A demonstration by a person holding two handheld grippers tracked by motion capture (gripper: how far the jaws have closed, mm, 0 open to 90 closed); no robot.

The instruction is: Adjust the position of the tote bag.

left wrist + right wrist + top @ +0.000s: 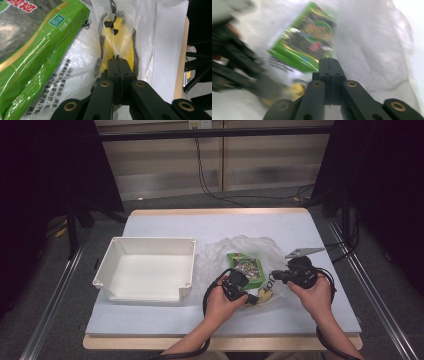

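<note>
Plastic bag (250, 251) holds green packet (246, 267)

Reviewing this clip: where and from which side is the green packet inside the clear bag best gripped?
Probably at the green packet's near short edge, coming in low from the person's side through the plastic bag's mouth. It lies flat, so only a thin edge fits between the jaws, and the left gripper already pinches the film there.
</note>
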